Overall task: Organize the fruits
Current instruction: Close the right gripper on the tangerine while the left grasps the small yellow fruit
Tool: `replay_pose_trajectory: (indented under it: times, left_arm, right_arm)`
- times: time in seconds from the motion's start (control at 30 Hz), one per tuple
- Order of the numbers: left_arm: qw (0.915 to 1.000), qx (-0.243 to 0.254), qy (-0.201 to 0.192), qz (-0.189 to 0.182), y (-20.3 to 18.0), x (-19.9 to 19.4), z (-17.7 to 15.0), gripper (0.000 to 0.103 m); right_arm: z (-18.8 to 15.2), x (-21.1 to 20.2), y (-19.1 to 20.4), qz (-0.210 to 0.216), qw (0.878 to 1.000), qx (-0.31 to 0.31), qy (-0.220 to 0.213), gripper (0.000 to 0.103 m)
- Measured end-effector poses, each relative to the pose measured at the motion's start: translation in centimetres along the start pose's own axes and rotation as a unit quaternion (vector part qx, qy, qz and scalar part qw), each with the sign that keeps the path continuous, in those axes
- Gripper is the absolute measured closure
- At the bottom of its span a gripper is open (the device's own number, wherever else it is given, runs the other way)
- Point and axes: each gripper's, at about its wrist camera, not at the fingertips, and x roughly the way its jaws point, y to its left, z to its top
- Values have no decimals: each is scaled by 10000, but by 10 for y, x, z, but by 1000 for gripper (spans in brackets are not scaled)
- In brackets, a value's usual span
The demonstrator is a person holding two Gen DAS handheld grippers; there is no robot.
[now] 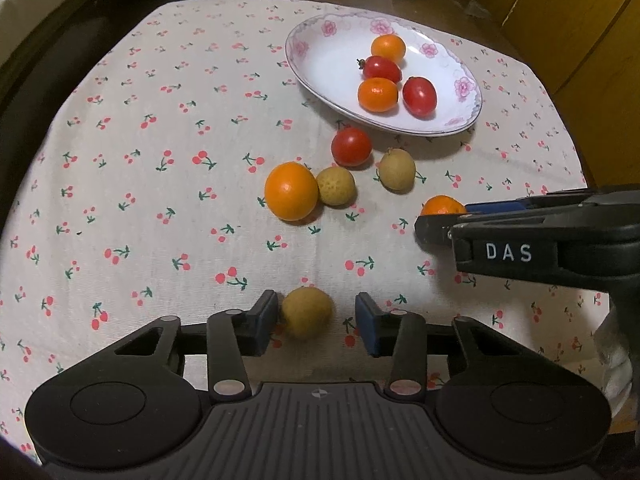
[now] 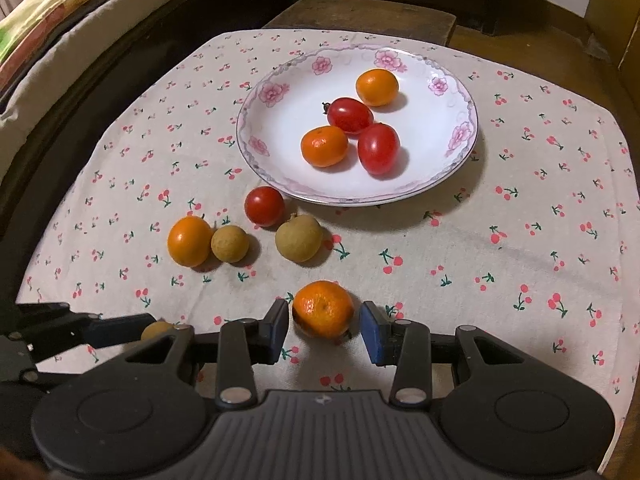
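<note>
**Orange and tan fruit bracketed, neither pinched yet**

Blue-padded fingers stand on either side of a fruit on each side of the cherry-print cloth [image 2: 520, 216]. The left gripper [image 1: 316, 322] is spread wide around a tan longan [image 1: 306, 317]; its left pad sits just beside or touching the skin, its right pad clearly apart. The right gripper [image 2: 325, 330] is equally wide around a small mandarin [image 2: 323, 309], with a gap showing on both sides. Neither has hold of anything

This reads as the grasp step of two pickups at once. The floral plate [image 2: 280, 136] beyond already carries two mandarins and two red tomatoes. A round tomato [image 2: 264, 205], a bigger orange [image 2: 189, 241] and two more longans [image 2: 229, 243] [image 2: 299, 238] lie loose on the cloth near its front rim

Next, each pair of jaws needs to close squarely across its fruit's middle, gently, since round smooth skins may squirt forward, then lift and carry to the plate
</note>
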Motion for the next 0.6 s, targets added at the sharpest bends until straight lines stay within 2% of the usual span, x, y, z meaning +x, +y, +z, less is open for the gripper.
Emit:
replay_pose_trajectory:
  times: [0.17,0.33,0.6]
  left_arm:
    - [10000,9,-28,47,1,-1,1,63]
    - [10000,31,-63,47,1,-3,1,67]
    - [10000,-21,-37,37,3,0,1,61]
  right_arm:
    - [0,-1,-1,-8,10000,29,-9,63]
    - [0,1,0,3,10000,20,17,63]
    - [-1,6,3,-109,9999,-99,-21,63]
